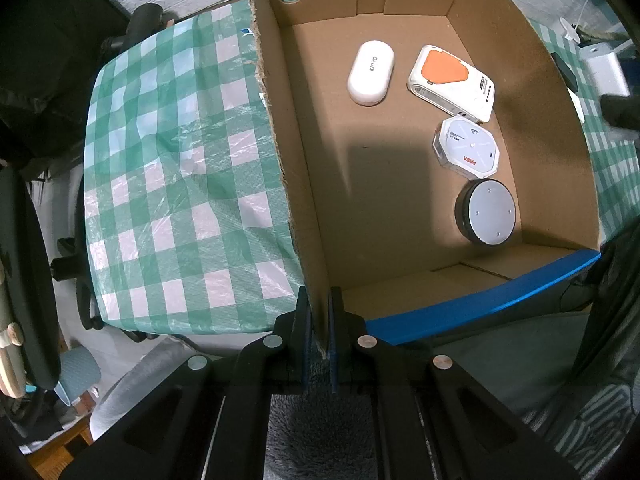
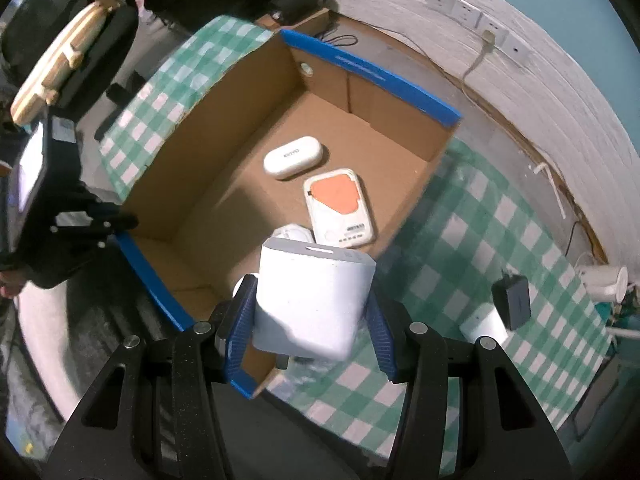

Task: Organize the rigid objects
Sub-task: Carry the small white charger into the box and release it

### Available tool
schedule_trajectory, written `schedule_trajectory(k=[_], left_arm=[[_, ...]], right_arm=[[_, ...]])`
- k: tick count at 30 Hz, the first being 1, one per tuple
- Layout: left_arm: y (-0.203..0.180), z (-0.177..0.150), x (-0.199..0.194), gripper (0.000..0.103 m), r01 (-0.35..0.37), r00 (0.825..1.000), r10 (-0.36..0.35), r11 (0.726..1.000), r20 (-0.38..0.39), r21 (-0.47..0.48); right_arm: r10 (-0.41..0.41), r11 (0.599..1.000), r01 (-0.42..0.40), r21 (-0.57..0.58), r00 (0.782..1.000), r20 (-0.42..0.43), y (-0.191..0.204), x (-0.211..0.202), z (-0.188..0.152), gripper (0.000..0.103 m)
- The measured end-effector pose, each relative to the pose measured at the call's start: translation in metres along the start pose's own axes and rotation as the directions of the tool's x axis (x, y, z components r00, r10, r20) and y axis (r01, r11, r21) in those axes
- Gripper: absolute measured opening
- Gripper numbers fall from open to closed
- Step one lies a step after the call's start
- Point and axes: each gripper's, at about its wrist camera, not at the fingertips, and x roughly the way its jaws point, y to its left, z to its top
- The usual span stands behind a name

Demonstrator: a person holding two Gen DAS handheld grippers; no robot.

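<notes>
An open cardboard box (image 1: 304, 216) with blue-taped ends sits on the checked table. My left gripper (image 1: 319, 332) is shut on the box's near left wall at the corner. In the box lie a white oval case (image 1: 370, 73), a white and orange device (image 1: 450, 82), a white octagonal device (image 1: 466, 148) and a black round puck (image 1: 486, 212). In the right wrist view my right gripper (image 2: 312, 312) is shut on a white rectangular charger block (image 2: 312, 300), held above the box's (image 2: 168, 160) near right corner. The oval case (image 2: 292, 157) and orange device (image 2: 340, 208) show below it.
The green checked tablecloth (image 1: 180, 184) spreads left of the box. On the cloth right of the box lie a black adapter (image 2: 512, 300) and a small white block (image 2: 484, 322). A wall with sockets (image 2: 468, 12) and cables runs behind. A chair stands at the left.
</notes>
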Motion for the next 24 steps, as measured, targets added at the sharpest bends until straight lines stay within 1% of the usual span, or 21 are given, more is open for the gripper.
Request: schedule_trajectory(k=[1, 4, 5, 8, 14, 16, 24], left_arm=[[-0.001, 0.001, 0.0, 0.006, 0.0, 1.0, 0.0, 1.0, 0.0, -0.001], [0.0, -0.001, -0.001, 0.006, -0.005, 1.0, 0.005, 1.0, 0.0, 0.005], [0.0, -0.001, 0.0, 0.006, -0.005, 1.0, 0.005, 1.0, 0.0, 0.006], [-0.001, -0.001, -0.001, 0.006, -0.004, 1.0, 0.004, 1.0, 0.0, 0.006], [0.0, -0.002, 0.0, 0.006, -0.002, 1.0, 0.002, 1.0, 0.003, 0.005], [0.0, -0.002, 0.0, 0.006, -0.001, 1.0, 0.001, 1.0, 0.004, 0.005], [0.001, -0.002, 0.0, 0.006, 0.001, 1.0, -0.001, 1.0, 0.004, 0.005]], right_arm=[[0.007, 1.0, -0.007, -0.004, 1.0, -0.006, 0.002, 0.005, 0.002, 0.052], [-0.014, 0.999, 0.013, -0.032, 1.0, -0.016, 0.008, 0.02, 0.004, 0.052], [-0.009, 0.999, 0.009, -0.035, 1.0, -0.02, 0.009, 0.025, 0.004, 0.052], [0.004, 0.999, -0.006, -0.04, 0.999, -0.031, 0.009, 0.035, 0.003, 0.052], [-0.009, 1.0, 0.007, -0.028, 0.998, -0.059, 0.004, 0.054, -0.003, 0.052], [0.009, 1.0, -0.009, -0.01, 0.999, -0.049, -0.001, 0.055, -0.004, 0.052], [0.008, 1.0, -0.008, 0.006, 1.0, -0.029, -0.004, 0.053, -0.006, 0.051]])
